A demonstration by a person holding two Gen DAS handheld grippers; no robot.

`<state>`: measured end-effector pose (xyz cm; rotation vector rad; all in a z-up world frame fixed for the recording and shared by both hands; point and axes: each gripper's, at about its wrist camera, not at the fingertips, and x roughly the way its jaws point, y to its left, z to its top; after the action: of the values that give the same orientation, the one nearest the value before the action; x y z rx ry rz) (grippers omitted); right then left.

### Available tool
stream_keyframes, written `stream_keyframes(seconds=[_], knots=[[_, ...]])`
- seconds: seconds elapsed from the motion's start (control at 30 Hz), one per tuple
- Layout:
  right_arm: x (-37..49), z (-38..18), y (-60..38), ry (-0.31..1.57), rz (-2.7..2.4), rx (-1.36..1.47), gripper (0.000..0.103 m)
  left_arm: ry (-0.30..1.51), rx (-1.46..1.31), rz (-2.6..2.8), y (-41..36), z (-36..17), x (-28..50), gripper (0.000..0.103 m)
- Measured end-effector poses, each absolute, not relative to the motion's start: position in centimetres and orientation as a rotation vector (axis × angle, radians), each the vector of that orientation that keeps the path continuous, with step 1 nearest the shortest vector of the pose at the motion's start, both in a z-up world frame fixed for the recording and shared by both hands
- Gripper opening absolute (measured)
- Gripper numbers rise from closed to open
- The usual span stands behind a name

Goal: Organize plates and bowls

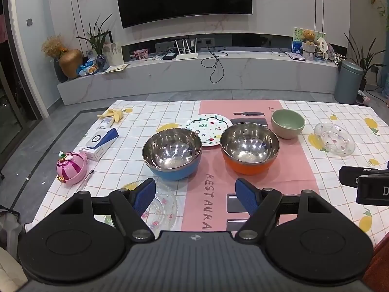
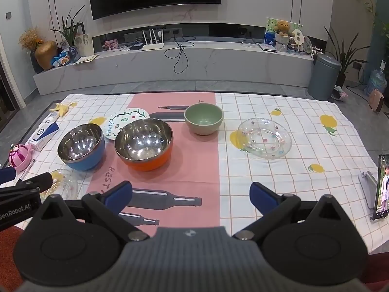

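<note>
A blue steel bowl (image 1: 172, 153) (image 2: 81, 144) and an orange steel bowl (image 1: 250, 149) (image 2: 144, 143) stand side by side mid-table. A green bowl (image 1: 287, 123) (image 2: 203, 118) sits behind them, right. A painted white plate (image 1: 208, 129) (image 2: 126, 121) lies behind the steel bowls. One clear glass plate (image 1: 334, 139) (image 2: 265, 138) lies at the right. Another glass plate (image 1: 160, 206) (image 2: 62, 185) lies near the front left, under my left gripper's left finger. My left gripper (image 1: 195, 194) is open and empty, in front of the steel bowls. My right gripper (image 2: 190, 196) is open and empty over the pink runner.
A checked tablecloth (image 2: 279, 189) with a pink runner covers the table. At the left are a pink toy (image 1: 71, 168), a white and blue box (image 1: 99, 144), a pen and a banana peel (image 1: 113, 115). A phone on a stand (image 2: 381, 187) is at the right edge.
</note>
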<state>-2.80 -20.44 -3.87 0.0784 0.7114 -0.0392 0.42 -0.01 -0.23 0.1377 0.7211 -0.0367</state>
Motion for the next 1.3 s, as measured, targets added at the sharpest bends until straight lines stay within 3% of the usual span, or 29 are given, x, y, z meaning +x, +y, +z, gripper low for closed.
stream_keyframes(seconds=[1.3], knots=[[-2.4,-4.7,-20.2,0.736,-0.032,0.084,0.101,0.784,0.126,-0.042,0.0,-1.4,0.5,0.088]])
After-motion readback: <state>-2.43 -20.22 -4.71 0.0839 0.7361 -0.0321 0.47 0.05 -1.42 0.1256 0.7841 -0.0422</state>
